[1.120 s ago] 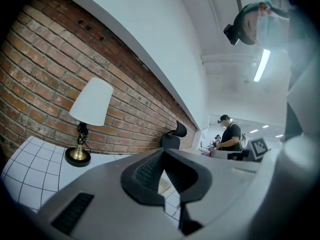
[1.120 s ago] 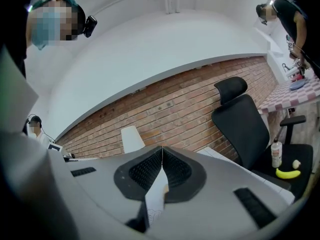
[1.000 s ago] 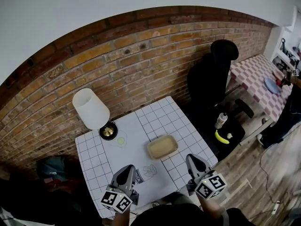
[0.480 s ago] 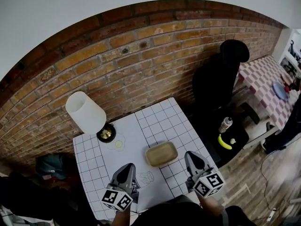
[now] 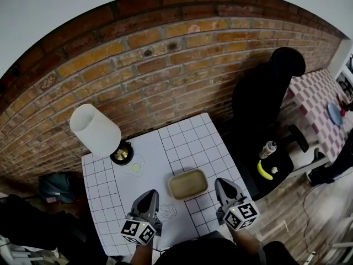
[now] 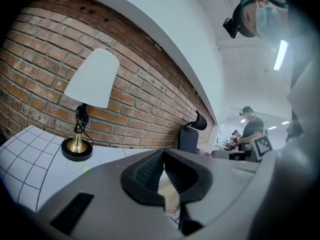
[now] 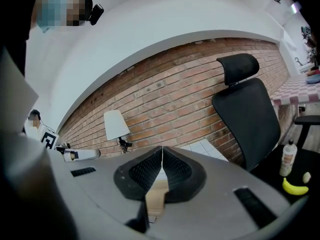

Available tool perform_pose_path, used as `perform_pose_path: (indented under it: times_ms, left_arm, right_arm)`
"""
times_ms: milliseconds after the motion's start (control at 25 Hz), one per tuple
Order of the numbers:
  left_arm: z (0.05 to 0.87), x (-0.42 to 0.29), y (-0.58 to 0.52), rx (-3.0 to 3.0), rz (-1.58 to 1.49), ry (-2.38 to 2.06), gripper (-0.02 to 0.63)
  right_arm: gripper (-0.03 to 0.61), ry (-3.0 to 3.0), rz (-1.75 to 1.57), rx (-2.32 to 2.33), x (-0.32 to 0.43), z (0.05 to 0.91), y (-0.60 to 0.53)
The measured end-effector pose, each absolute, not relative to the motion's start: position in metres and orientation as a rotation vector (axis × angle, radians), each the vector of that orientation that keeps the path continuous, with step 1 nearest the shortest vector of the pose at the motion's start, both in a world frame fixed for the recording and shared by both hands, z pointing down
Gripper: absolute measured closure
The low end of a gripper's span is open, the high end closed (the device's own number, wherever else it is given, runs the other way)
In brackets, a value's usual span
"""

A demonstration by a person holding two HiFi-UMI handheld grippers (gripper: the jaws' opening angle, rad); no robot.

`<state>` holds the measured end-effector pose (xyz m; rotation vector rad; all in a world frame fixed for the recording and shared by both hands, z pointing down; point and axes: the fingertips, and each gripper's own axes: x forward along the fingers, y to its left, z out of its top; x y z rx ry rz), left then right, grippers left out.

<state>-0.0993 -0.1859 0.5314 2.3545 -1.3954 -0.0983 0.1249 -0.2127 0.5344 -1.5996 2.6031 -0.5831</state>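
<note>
Now, over the gridded table (image 5: 105, 175), the left gripper (image 5: 149, 194) is hovering with its jaws pressed together on nothing, the lamp (image 5: 96, 130) well off behind it. The tan tray (image 5: 188, 184) is lying just ahead between both grippers, its long axis running left to right. The right gripper (image 5: 222, 183), likewise closed and empty, is sitting nearer, just beside the tray's right end.

Left gripper (image 5: 150, 194): was held low, pointing forward, jaws pressed together and empty.
Right gripper (image 5: 222, 183): sat level with it, well apart, jaws likewise closed and empty.
</note>
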Motion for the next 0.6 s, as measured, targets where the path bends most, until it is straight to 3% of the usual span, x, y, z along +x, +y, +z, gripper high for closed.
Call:
perform_pose_path:
  times_ms: [600]
  left_arm:
    - [0.580,-0.081,-0.203,2.268,0.005,-1.411,0.603]
  right_arm:
    - [0.574,2.720,-0.749,-1.589,0.129,0.594,-0.232]
